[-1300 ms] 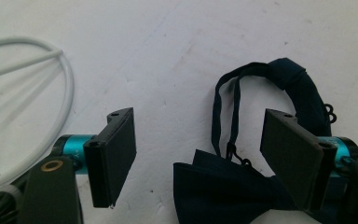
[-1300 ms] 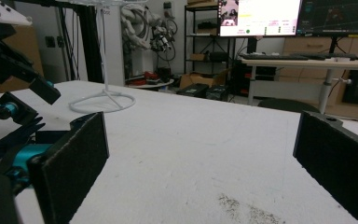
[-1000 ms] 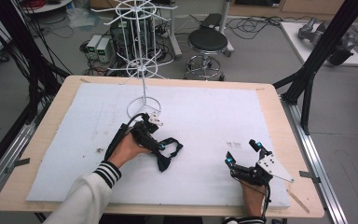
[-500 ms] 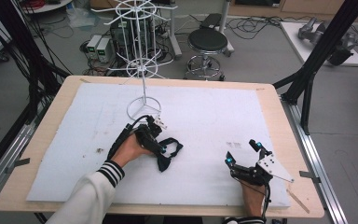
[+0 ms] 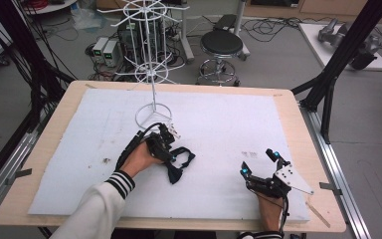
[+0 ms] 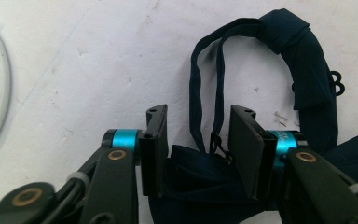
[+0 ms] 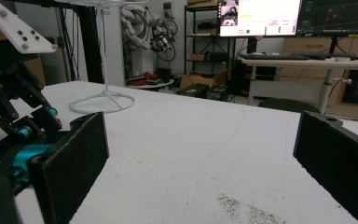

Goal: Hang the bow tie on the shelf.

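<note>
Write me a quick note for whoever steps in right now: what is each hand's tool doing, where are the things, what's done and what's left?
Left tool: jaws have just been closing around the dark blue bow tie and its strap, which lie on the white mat; pads not yet pressing.
Right tool: open, nothing between its jaws, resting near the mat's front right.
White wire rack: stands at the back of the mat, no tie on it.
Done: left tool placed over the tie.
Left: probably finish the grip, lift, and likely hang it on the rack.

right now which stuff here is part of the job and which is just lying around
In the job:
- dark blue bow tie and its strap
- left claw, closing around that strap
- white wire rack

Lying about:
- stool
- right claw, open, idle
</note>
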Demonstrator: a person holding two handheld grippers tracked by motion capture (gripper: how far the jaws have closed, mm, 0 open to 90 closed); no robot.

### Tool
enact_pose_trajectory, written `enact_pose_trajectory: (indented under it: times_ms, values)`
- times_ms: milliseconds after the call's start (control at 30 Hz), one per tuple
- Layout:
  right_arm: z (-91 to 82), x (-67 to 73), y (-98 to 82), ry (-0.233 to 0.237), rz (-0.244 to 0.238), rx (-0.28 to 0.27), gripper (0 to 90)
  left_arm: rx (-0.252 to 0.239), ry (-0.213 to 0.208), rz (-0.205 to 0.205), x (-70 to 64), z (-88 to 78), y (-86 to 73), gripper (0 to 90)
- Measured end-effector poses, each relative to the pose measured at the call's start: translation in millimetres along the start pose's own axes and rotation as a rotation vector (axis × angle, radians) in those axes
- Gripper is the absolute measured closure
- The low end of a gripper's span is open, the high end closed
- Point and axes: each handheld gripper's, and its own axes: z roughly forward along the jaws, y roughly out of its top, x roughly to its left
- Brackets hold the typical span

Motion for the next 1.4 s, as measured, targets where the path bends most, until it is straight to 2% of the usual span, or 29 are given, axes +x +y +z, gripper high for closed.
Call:
enact_pose_trajectory:
  times_ms: [433, 500, 800, 933, 1033, 1067, 1233, 1267, 1400]
  values:
    - [0.1, 0.1, 0.0, 0.0, 0.002, -0.001, 2.2, 0.026, -0.014, 0.018, -3.1, 3.1, 4.5, 73.8]
    - [0.1, -0.1, 0.0, 0.0, -0.001, -0.002, 2.2, 0.031, -0.011, 0.028, -3.4, 2.6, 4.9, 83.2]
    - [0.0, 0.1, 0.0, 0.0, 0.002, -0.001, 2.2, 0.017, -0.004, 0.031, -4.6, 1.7, 2.2, 84.3]
    - [0.0, 0.0, 0.0, 0.001, 0.002, 0.0, 2.2, -0.017, 0.001, 0.027, -5.2, -0.9, -0.7, 84.3]
    - [0.1, 0.1, 0.0, 0.001, 0.004, -0.001, 2.2, -0.062, 0.009, 0.016, -4.5, -5.5, -3.9, 84.3]
    - [0.0, 0.0, 0.0, 0.001, 0.002, 0.0, 2.2, -0.094, 0.012, 0.014, -4.0, -8.5, -6.4, 84.4]
    - [0.0, 0.0, 0.0, 0.0, 0.001, 0.0, 2.2, -0.128, 0.017, 0.017, -4.1, -13.8, -10.6, 84.5]
    - [0.1, 0.1, 0.0, 0.0, 0.002, -0.001, 2.2, -0.154, 0.02, 0.013, -3.9, -16.0, -12.4, 84.5]
    - [0.2, -0.1, 0.0, 0.001, -0.001, -0.001, 2.2, -0.19, 0.028, 0.009, -3.6, -20.5, -14.0, 84.6]
